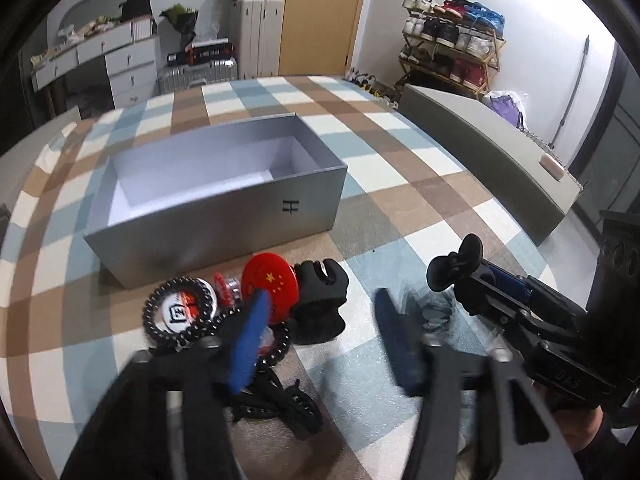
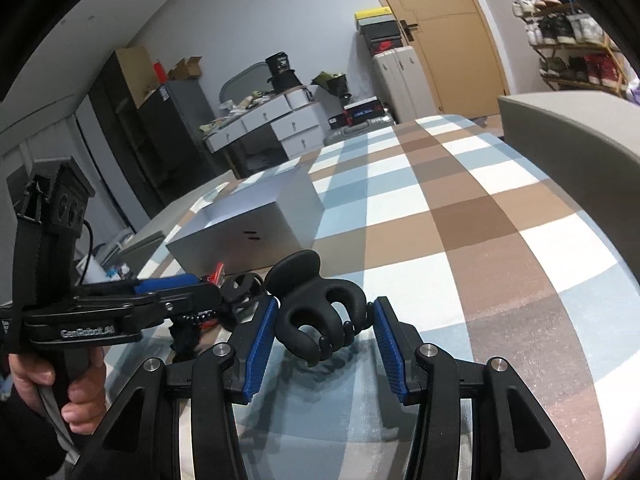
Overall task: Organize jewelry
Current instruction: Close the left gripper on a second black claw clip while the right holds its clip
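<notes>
An open grey box [image 1: 216,196] stands on the checkered table; it also shows in the right wrist view [image 2: 256,220]. In front of it lie a red flag badge [image 1: 272,280], a black coil bracelet [image 1: 180,312] around a white badge, a black hair claw [image 1: 320,300] and black cords [image 1: 280,400]. My left gripper [image 1: 320,340] is open and empty, just above this pile. My right gripper [image 2: 324,328] is shut on a second black hair claw [image 2: 320,316], held above the table; it also shows in the left wrist view [image 1: 456,268].
A grey box lid [image 1: 492,156] lies at the table's right edge. Beyond the table are white drawers [image 1: 120,64], suitcases [image 1: 260,36] and a shoe rack [image 1: 452,40]. The checkered cloth [image 2: 480,240] stretches right of the box.
</notes>
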Tool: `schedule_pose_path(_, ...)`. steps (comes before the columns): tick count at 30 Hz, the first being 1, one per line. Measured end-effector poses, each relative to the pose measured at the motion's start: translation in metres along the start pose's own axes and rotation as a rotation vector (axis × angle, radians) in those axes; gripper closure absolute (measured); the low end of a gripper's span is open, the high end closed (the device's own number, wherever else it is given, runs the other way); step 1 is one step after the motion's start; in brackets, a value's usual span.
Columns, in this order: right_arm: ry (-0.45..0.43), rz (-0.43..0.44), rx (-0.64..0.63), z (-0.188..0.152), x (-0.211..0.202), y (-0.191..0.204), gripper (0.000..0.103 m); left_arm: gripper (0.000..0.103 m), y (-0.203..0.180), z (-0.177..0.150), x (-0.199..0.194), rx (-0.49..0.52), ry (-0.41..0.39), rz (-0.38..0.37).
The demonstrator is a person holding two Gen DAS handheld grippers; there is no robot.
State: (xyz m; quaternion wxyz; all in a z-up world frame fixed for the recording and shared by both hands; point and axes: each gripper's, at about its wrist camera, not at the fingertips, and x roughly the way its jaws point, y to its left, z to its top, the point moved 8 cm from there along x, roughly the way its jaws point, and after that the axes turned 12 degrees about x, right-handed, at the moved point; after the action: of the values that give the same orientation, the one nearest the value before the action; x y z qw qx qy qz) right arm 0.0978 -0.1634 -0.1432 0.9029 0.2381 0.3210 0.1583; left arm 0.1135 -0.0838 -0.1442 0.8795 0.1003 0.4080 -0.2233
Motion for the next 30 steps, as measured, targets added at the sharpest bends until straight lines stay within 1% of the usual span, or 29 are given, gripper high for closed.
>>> schedule_pose_path(3, -0.001, 0.001, 0.012, 0.001, 0.001, -0.004, 0.056, 0.070, -0.004, 0.000, 0.001, 0.003, 0.007, 0.002)
schedule_pose_path(4, 0.001, -0.001, 0.014, 0.001, 0.001, -0.005, 0.055, 0.075, -0.004, -0.001, 0.002, 0.002, 0.010, 0.008)
schedule_pose_path(6, 0.005, 0.000, 0.016, 0.000, 0.001, -0.006, 0.055, 0.077, -0.003, -0.002, 0.004, 0.000, 0.016, 0.011)
schedule_pose_path(14, -0.010, 0.017, 0.003, 0.000, -0.003, -0.001, 0.055, 0.078, -0.008, 0.002, 0.007, 0.029, 0.022, 0.021)
schedule_pose_path(18, -0.028, 0.017, 0.014, 0.003, -0.008, -0.004, 0.055, 0.078, -0.014, 0.003, 0.008, 0.034, 0.032, -0.008)
schedule_pose_path(23, -0.043, 0.003, 0.038, 0.008, -0.009, -0.011, 0.055, 0.078, -0.032, 0.005, 0.006, 0.082, 0.033, -0.038)
schedule_pose_path(28, -0.040, -0.007, 0.055, 0.009, -0.008, -0.017, 0.055, 0.078, -0.037, 0.012, -0.003, 0.091, 0.007, -0.064)
schedule_pose_path(30, -0.039, -0.006, 0.059, 0.009, -0.008, -0.017, 0.055, 0.078, -0.036, 0.014, -0.006, 0.098, -0.004, -0.058)
